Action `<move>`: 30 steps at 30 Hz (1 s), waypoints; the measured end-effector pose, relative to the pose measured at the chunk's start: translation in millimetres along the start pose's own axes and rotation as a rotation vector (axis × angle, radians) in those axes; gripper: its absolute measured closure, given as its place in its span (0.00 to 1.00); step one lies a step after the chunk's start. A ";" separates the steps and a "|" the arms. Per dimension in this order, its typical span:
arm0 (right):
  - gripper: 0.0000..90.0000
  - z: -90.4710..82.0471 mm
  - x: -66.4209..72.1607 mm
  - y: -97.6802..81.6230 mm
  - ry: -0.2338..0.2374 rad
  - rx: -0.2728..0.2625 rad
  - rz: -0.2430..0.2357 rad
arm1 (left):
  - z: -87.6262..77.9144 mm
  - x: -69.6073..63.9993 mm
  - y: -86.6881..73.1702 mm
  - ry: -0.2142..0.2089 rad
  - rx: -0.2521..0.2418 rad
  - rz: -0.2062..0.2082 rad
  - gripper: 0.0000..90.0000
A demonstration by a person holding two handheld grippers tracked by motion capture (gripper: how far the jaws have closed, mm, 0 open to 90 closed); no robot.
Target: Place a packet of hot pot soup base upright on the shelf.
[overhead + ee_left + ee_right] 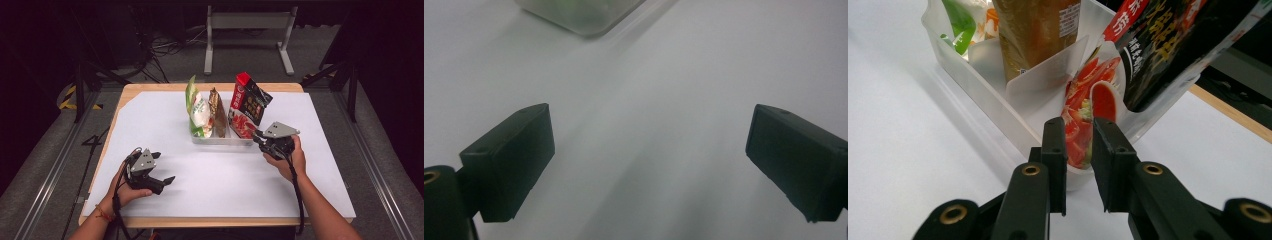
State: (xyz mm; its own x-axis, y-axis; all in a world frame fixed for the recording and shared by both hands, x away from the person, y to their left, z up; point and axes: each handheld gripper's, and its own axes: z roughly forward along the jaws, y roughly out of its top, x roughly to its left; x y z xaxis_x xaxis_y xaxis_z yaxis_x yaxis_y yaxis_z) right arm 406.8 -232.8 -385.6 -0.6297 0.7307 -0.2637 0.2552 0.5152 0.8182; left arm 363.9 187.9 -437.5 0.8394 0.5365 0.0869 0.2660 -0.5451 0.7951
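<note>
A clear plastic bin (220, 140) at the middle of the white table holds three upright pouches: a green and white one (197, 107), a brown one (217, 112) and a red and black one (247, 107). My right gripper (257, 136) sits at the bin's right front corner. In the right gripper view its jaws (1079, 135) stand a narrow gap apart just before the bin wall (983, 95), pressing on nothing, with the red and black pouch (1158, 50) behind them. My left gripper (162, 167) rests at the front left, open wide (649, 150) over bare table.
The white sheet covers a wooden table (150, 89) whose edge shows at the back. A metal stand (247, 30) and cables lie on the floor behind. In the left gripper view a blurred bin corner (579, 15) shows far off.
</note>
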 end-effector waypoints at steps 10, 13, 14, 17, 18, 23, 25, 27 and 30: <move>0.65 -9.4 -4.3 -1.5 0.007 0.019 -0.016 | 3.0 -0.6 0.9 0.002 0.011 0.010 0.07; 0.58 -12.6 -7.7 -3.6 0.006 0.028 0.003 | 4.0 -1.4 0.9 -0.001 0.016 0.008 0.07; 0.58 -12.6 -7.7 -3.6 0.006 0.028 0.003 | 4.0 -1.4 0.9 -0.001 0.016 0.008 0.07; 0.49 -17.1 -10.8 -5.9 -0.007 0.040 0.010 | 4.1 -1.7 0.9 -0.002 0.020 0.013 0.07; 0.47 -18.4 -11.2 -6.4 -0.012 0.041 0.012 | 4.0 -1.3 0.8 -0.002 0.020 0.015 0.07; 0.40 -24.7 -11.8 -8.5 -0.008 0.047 0.010 | 2.8 -0.9 0.3 0.000 0.014 0.009 0.07; 0.38 -26.9 -11.6 -9.4 -0.010 0.051 0.000 | 2.8 -0.8 0.1 0.000 0.015 0.009 0.07; 0.37 -28.1 -11.4 -10.0 -0.009 0.052 -0.004 | 2.8 -0.7 0.2 0.003 0.018 0.014 0.07; 0.33 -31.8 -9.3 -13.0 0.002 0.058 -0.037 | 2.9 -1.0 0.2 0.003 0.020 0.015 0.07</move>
State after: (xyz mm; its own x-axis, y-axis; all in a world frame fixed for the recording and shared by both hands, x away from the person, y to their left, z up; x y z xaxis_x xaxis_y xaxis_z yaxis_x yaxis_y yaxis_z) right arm 386.0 -260.5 -377.6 -0.6406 0.7101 -0.2920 0.2736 0.5665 0.7773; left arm 364.5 185.4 -439.1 0.8420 0.5299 0.1010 0.2624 -0.5660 0.7815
